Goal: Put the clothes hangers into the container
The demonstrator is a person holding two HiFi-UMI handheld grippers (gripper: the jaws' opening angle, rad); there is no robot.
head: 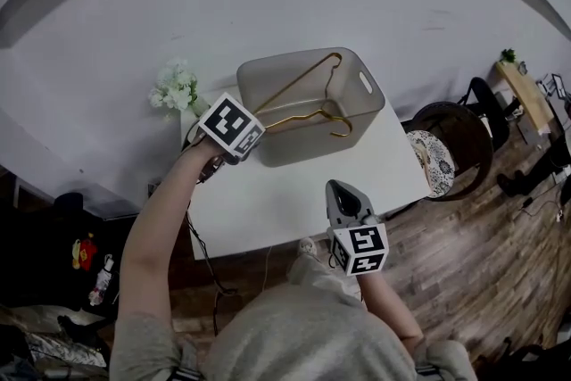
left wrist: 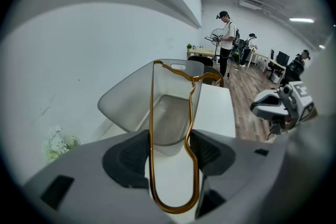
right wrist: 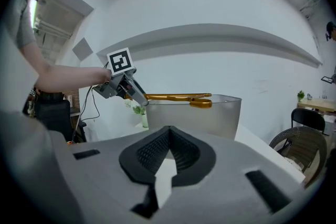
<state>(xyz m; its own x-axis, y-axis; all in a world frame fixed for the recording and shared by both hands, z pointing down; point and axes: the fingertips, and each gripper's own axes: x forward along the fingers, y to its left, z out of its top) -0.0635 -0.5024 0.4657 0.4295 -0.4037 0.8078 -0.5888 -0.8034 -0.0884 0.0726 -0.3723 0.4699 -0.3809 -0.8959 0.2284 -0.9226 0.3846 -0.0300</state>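
Observation:
A translucent grey container (head: 357, 116) stands at the far side of the white table (head: 268, 205). One gold wire clothes hanger (head: 299, 85) hangs over its open top, hook (head: 342, 129) toward the right. My left gripper (head: 253, 122) is at the container's near-left corner, shut on the hanger's rounded shoulder end. In the left gripper view the hanger (left wrist: 152, 128) runs between the pads of the left gripper (left wrist: 170, 147) out over the container (left wrist: 126, 99). My right gripper (head: 343, 196) hovers at the table's near edge, shut and empty. The right gripper view shows the right gripper (right wrist: 168, 150), hanger (right wrist: 176, 96) and container (right wrist: 194, 118).
White flowers (head: 177, 87) stand left of the container, close to my left gripper. A round chair with a patterned cushion (head: 434, 161) sits off the table's right edge on the wood floor. A white wall runs behind the table. A person (left wrist: 227, 39) stands far off among desks.

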